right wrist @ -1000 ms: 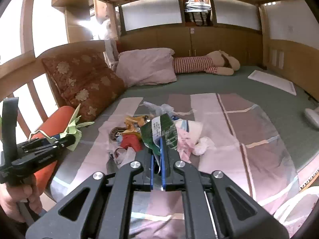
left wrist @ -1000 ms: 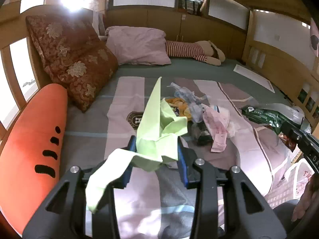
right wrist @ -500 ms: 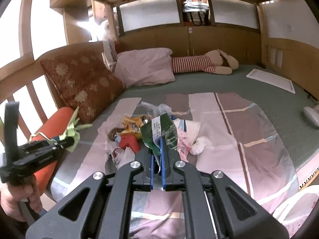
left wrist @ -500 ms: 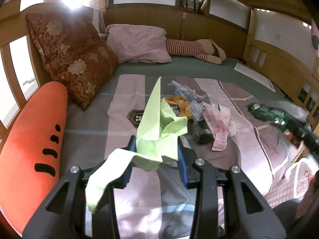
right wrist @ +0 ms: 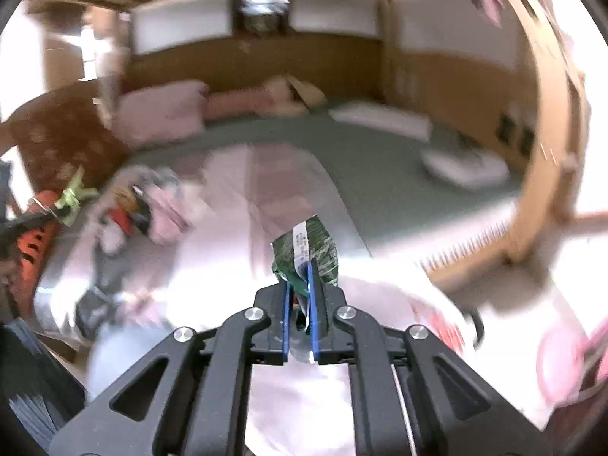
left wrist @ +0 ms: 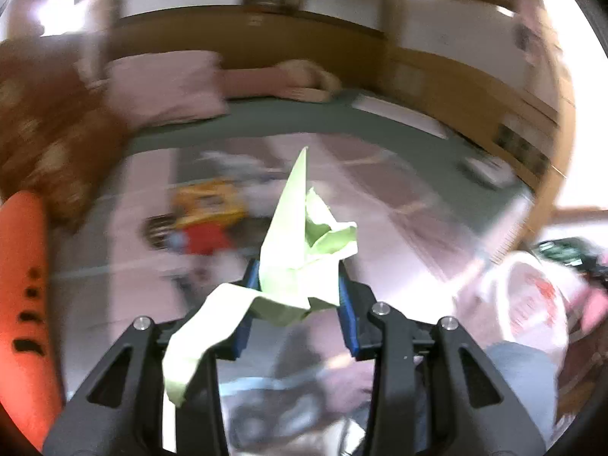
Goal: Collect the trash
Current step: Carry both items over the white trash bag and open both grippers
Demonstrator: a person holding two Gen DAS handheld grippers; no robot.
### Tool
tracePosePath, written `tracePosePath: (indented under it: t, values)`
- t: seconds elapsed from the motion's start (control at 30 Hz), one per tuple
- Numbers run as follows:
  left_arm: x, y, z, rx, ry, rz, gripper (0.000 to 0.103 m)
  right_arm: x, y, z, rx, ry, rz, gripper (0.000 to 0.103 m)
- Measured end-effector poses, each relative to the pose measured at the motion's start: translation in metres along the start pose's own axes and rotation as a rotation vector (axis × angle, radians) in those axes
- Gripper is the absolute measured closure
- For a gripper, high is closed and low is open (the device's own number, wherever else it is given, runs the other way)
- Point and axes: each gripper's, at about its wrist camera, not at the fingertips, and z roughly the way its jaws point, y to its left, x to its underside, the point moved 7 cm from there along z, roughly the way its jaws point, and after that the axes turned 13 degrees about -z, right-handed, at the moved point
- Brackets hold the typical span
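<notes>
Both views are motion-blurred. My left gripper (left wrist: 296, 281) is shut on a crumpled light green paper (left wrist: 300, 250) and holds it above the bed. My right gripper (right wrist: 300, 281) is shut on a dark green wrapper (right wrist: 307, 250) with a white label. A pile of trash (left wrist: 205, 220) lies on the pink striped bedspread, left of the green paper; in the right wrist view this pile (right wrist: 144, 209) is at the left. A white plastic bag with red print (left wrist: 532, 304) is at the right, below the bed edge. The left gripper with its paper (right wrist: 72, 197) shows at far left.
An orange carrot-shaped cushion (left wrist: 22, 304) lies along the left bed edge. A brown flowered pillow (left wrist: 41, 140) and a pink pillow (left wrist: 167, 87) are at the head. A striped plush toy (left wrist: 288, 79) lies at the back. Wooden walls (right wrist: 547, 114) close the right side.
Both grippers have swung right and pulled back towards the bed's edge, still holding their items. The white bag is now larger in both views and the trash pile has shifted left.
</notes>
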Motion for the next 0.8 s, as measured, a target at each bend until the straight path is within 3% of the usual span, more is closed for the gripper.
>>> tracePosePath:
  t: [0.03, 0.07, 0.1, 0.17, 0.27, 0.33, 0.37, 0.43, 0.47, 0.57, 0.63, 0.7, 0.77, 0.8]
  values:
    - [0.003, -0.029, 0.000, 0.045, 0.017, 0.043, 0.065, 0.014, -0.009, 0.007, 0.006, 0.037, 0.016, 0.083]
    - [0.005, -0.050, 0.000, 0.083, 0.036, 0.067, 0.064, 0.027, -0.016, 0.017, 0.006, 0.090, 0.028, 0.054]
    - [0.009, -0.072, 0.001, 0.127, 0.064, 0.088, 0.064, 0.034, -0.020, 0.022, 0.013, 0.119, 0.037, 0.042]
    - [0.018, -0.131, 0.006, 0.240, 0.140, 0.127, 0.064, 0.038, -0.031, 0.019, 0.043, 0.109, 0.069, 0.036]
    - [0.038, -0.199, 0.013, 0.340, 0.227, 0.189, 0.064, 0.016, -0.059, -0.019, 0.103, -0.056, 0.175, 0.035]
    - [0.056, -0.241, 0.017, 0.395, 0.281, 0.244, 0.063, 0.003, -0.076, -0.044, 0.142, -0.160, 0.245, 0.028]
    - [0.068, -0.264, 0.021, 0.416, 0.309, 0.283, 0.058, -0.001, -0.083, -0.055, 0.155, -0.202, 0.270, 0.025]
    - [0.088, -0.293, 0.033, 0.435, 0.359, 0.333, 0.025, -0.011, -0.092, -0.074, 0.166, -0.266, 0.294, 0.025]
    - [0.099, -0.303, 0.044, 0.424, 0.397, 0.343, 0.002, -0.015, -0.093, -0.078, 0.165, -0.284, 0.293, 0.025]
    - [0.120, -0.306, 0.071, 0.389, 0.520, 0.324, 0.003, -0.026, -0.086, -0.078, 0.147, -0.301, 0.274, 0.025]
    - [0.113, -0.288, 0.074, 0.354, 0.533, 0.265, 0.003, -0.029, -0.081, -0.072, 0.118, -0.302, 0.257, 0.025]
    - [0.094, -0.265, 0.064, 0.356, 0.483, 0.209, 0.003, -0.037, -0.067, -0.065, 0.111, -0.302, 0.222, 0.025]
    - [0.059, -0.227, 0.050, 0.325, 0.383, 0.139, 0.003, -0.048, -0.044, -0.053, 0.092, -0.288, 0.209, 0.025]
    - [0.045, -0.209, 0.042, 0.311, 0.337, 0.108, 0.003, -0.056, -0.027, -0.040, 0.039, -0.274, 0.204, 0.025]
